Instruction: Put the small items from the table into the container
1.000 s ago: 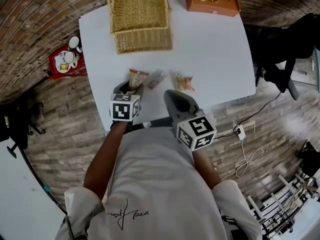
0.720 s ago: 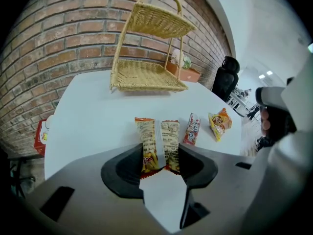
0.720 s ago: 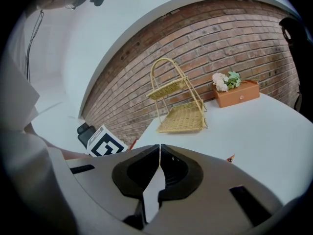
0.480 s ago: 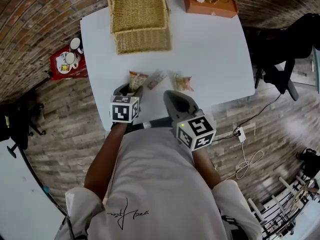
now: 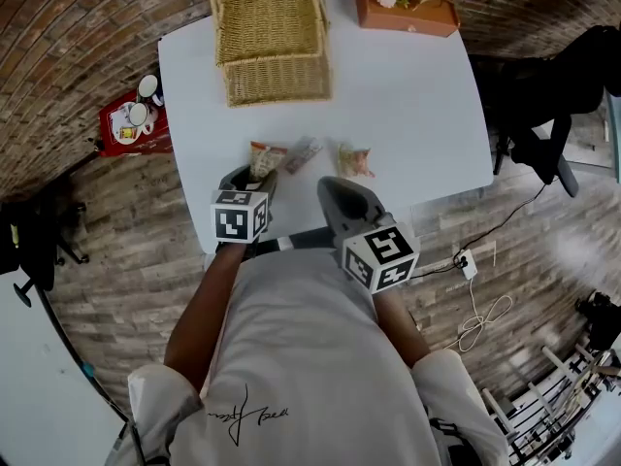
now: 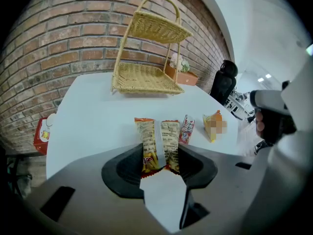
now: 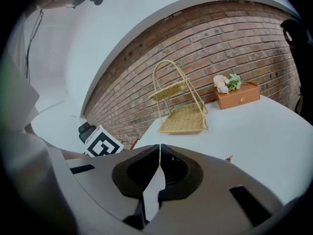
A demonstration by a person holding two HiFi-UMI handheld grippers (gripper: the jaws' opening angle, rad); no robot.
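Three small items lie in a row on your table: one snack packet, one red sachet and one orange wedge packet. Your left gripper pinches the snack packet's near end. Your right gripper is pressed together on nothing. One two-tier wicker basket stands at the table's far end.

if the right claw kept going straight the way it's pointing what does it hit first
Probably the bare white table, since the shut, empty right claw tilts down at it. The two-tier wicker basket lies farther along that line; depth is unclear.
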